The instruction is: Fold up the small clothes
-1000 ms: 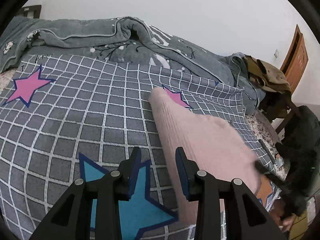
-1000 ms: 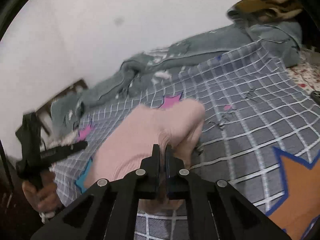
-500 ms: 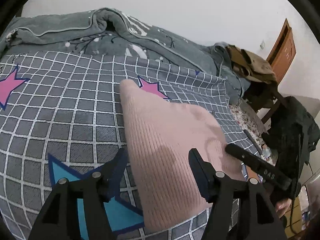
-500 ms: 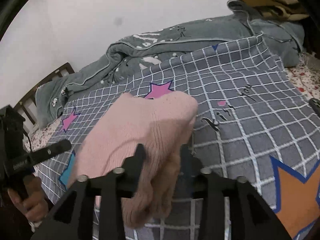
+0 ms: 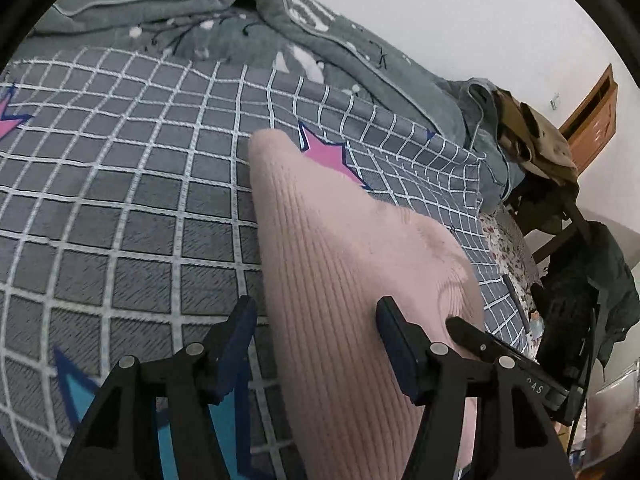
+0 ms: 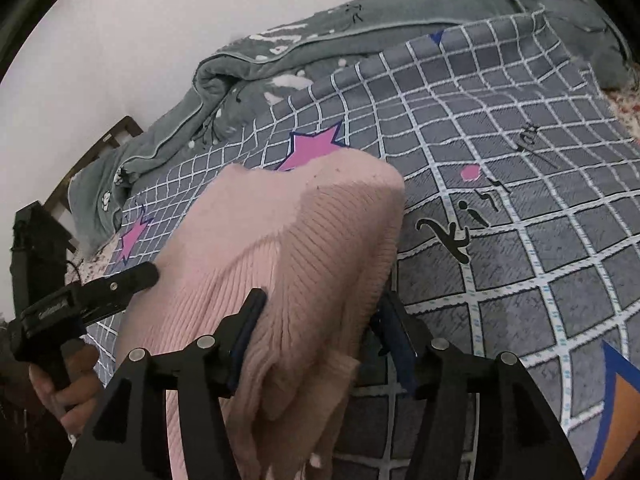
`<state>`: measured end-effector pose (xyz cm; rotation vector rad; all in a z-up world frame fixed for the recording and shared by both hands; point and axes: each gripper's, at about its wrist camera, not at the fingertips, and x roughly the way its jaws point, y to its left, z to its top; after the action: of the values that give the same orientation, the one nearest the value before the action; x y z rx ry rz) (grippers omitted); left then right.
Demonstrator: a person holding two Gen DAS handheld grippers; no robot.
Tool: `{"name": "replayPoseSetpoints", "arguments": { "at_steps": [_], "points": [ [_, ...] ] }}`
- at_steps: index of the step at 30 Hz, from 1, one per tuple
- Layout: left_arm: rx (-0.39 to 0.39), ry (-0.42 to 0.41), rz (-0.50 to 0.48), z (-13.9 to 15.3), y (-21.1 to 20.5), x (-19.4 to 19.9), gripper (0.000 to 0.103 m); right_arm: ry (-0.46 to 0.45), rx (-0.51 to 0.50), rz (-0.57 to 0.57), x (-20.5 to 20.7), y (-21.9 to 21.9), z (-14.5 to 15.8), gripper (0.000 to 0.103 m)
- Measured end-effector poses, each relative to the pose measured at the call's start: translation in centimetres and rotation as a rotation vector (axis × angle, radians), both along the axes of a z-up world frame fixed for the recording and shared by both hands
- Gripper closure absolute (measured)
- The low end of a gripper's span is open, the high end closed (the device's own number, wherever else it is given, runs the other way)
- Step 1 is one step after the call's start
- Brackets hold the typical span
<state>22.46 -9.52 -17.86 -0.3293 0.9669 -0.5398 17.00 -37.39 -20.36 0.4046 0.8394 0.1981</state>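
Note:
A pink ribbed knit garment [image 5: 340, 248] lies folded in a long strip on the grey checked bedsheet [image 5: 140, 200]. My left gripper [image 5: 316, 306] is open and straddles the garment's near left edge; its pads stand clear of the knit. In the right wrist view the same garment [image 6: 304, 220] runs between the fingers of my right gripper [image 6: 322, 298], whose jaws are opening, with loose folds of knit between them. A finger of the right gripper [image 5: 472, 332] shows at the garment's right side, and the left gripper [image 6: 132, 276], held by a hand [image 6: 68, 392], shows at its left side.
A rumpled grey quilt [image 5: 240, 20] lies along the far side of the bed against the wall. At the right a chair holds a pile of tan clothes [image 5: 536, 140], and a dark jacket [image 5: 592, 280] hangs below it. A wooden headboard [image 6: 116, 136] is at the left.
Both grippers have opened. The right one was shut on the pink knit and has let it go. Both have moved forward and lower over the garment's near end.

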Motion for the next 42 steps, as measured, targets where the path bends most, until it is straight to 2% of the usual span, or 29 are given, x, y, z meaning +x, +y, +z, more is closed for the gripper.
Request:
{"name": "replayPoseSetpoints", "arguments": {
  "at_steps": [5,10,11,12,13,15,19,25,32,36,40,42],
  "points": [
    [-0.013,0.025,-0.014,-1.0,-0.7,0.8,0.049,0.013,0.026,0.013,1.0,0.0,-0.7,0.046],
    [0.02,-0.02,-0.017,-0.4,-1.3,0.7,0.065,-0.002,0.007,0.023,1.8,0.5,-0.9,0.046],
    [0.031,-0.043,-0.022,-0.1,-1.4,0.6,0.068,-0.007,0.028,0.032,1.8,0.6,-0.8,0.05],
    [0.038,-0.064,-0.022,0.2,-1.5,0.5,0.069,-0.013,0.042,0.04,1.8,0.6,-0.7,0.061],
    [0.04,-0.085,-0.019,0.6,-1.5,0.3,0.07,-0.028,0.035,0.046,1.7,0.8,-0.2,0.068],
    [0.031,-0.108,-0.007,1.1,-1.1,0.4,0.071,-0.053,-0.005,0.055,1.6,1.5,0.7,0.073],
    [-0.016,-0.126,0.039,1.9,1.1,1.4,0.072,-0.087,0.016,0.061,2.6,2.6,2.6,0.077],
    [0.004,-0.14,0.107,3.2,6.2,3.6,0.072,-0.118,0.034,0.123,5.9,7.1,3.9,0.077],
    [0.103,-0.134,0.128,2.2,9.6,6.1,0.071,-0.089,0.068,0.168,9.8,12.0,2.0,0.077],
    [0.132,-0.122,0.103,0.9,9.4,6.7,0.064,-0.03,-0.036,0.158,10.8,12.9,0.2,0.07],
    [0.244,-0.186,0.099,1.3,8.2,6.0,0.057,-0.061,-0.119,0.134,10.2,12.8,1.1,0.055],
    [0.283,-0.207,0.099,1.6,7.9,5.7,0.056,-0.105,-0.193,0.121,9.9,13.1,1.9,0.055]
  ]
}}
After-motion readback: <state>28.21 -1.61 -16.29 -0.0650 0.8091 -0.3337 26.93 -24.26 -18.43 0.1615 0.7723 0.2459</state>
